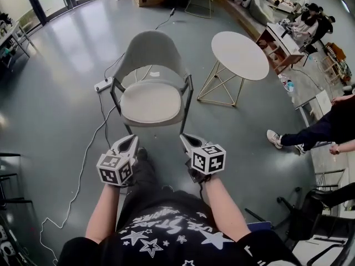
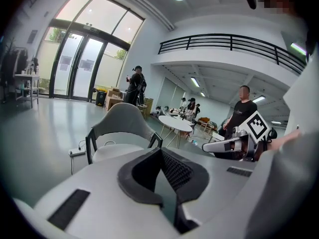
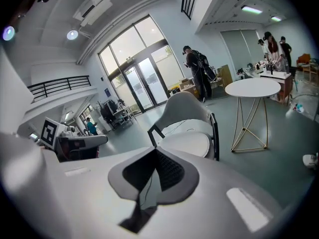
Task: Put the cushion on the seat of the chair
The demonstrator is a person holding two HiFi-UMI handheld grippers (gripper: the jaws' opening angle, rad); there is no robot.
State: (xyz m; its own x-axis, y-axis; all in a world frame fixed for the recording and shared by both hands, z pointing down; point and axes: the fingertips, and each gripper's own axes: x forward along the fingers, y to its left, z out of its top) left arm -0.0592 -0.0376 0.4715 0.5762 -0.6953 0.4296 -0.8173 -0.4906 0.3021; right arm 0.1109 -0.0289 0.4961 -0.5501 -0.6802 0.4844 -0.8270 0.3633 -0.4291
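A grey shell chair (image 1: 152,49) with a black frame stands in front of me. A pale round cushion (image 1: 151,101) lies flat on its seat. Both grippers hang short of the chair's front edge, apart from it. My left gripper (image 1: 131,142) is shut and empty, and so is my right gripper (image 1: 187,141). In the left gripper view the shut jaws (image 2: 160,151) point at the chair (image 2: 122,121) and cushion (image 2: 112,152). The right gripper view shows the same over its shut jaws (image 3: 155,151): chair (image 3: 187,108) and cushion (image 3: 187,143) ahead.
A round white table (image 1: 239,54) on a gold wire base stands right of the chair. A power strip (image 1: 103,84) and its cable lie on the floor at the chair's left. A seated person's legs (image 1: 310,134) reach in from the right. A black chair (image 1: 316,215) is at lower right.
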